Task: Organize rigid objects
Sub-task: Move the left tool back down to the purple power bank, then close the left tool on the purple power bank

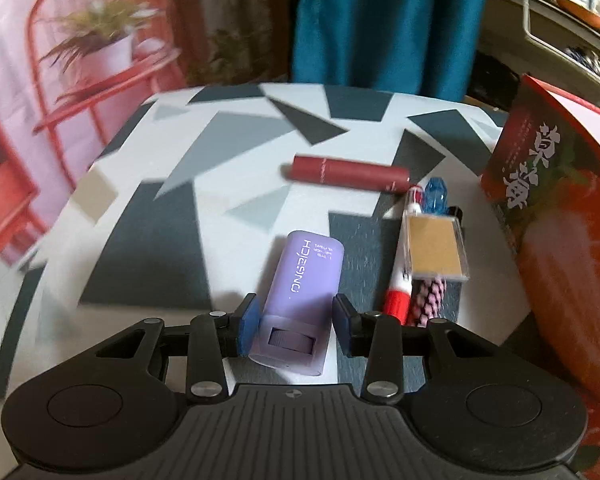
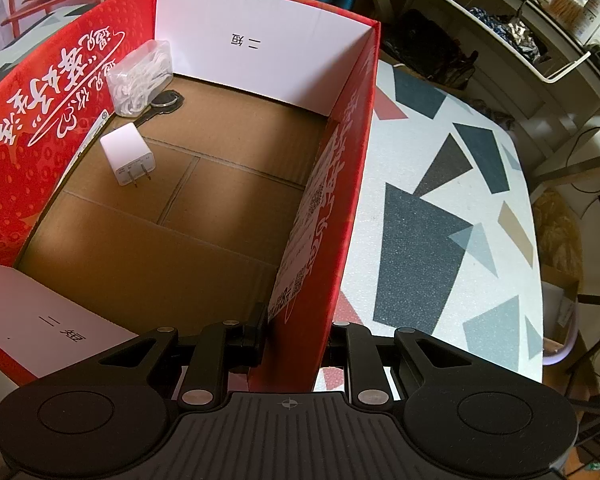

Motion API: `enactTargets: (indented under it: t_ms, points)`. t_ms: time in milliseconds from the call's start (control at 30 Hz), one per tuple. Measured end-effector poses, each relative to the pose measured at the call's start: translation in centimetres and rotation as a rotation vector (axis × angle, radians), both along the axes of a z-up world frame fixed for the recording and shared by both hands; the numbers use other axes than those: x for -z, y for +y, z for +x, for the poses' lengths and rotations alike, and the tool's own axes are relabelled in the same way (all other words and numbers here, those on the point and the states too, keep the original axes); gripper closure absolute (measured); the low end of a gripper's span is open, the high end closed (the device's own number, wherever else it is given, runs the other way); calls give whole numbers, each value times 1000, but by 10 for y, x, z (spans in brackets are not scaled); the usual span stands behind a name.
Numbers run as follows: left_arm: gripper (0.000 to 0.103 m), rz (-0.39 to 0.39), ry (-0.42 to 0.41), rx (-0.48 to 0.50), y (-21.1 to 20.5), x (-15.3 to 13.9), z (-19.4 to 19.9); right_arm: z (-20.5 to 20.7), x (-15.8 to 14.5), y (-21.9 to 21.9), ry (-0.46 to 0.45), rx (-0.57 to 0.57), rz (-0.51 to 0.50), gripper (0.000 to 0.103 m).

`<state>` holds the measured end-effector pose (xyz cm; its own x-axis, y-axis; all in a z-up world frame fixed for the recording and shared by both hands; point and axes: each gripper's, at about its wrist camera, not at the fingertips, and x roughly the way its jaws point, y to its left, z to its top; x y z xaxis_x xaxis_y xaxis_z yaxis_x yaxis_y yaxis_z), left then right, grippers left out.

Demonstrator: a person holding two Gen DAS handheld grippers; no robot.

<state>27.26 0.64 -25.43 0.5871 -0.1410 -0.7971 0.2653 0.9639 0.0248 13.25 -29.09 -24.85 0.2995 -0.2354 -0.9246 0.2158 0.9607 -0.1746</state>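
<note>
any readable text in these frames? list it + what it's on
"ONGSICH", doubtful: purple case between the left gripper fingers; its small print is unreadable.
"草莓": red box outer wall.
"二 短": white inner flaps.
White script and QR label on the box walls: too distorted to read.

One box [image 2: 340, 184], one charger [image 2: 128, 159], two pens [image 1: 400, 276].
</note>
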Motion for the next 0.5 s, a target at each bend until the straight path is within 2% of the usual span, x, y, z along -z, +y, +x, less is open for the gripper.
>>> enactTargets:
  t_ms: [333,400,500]
  points:
    - [60,-144,71,-25,0,2,-29,0,-1,0,0,-4,-5,85]
    - [54,-170,95,-15,-2,4,-32,0,-1,0,-2,-4,-5,85]
    - [51,-208,109,19,-8,6,-38,0,-1,0,-1,-3,-4,85]
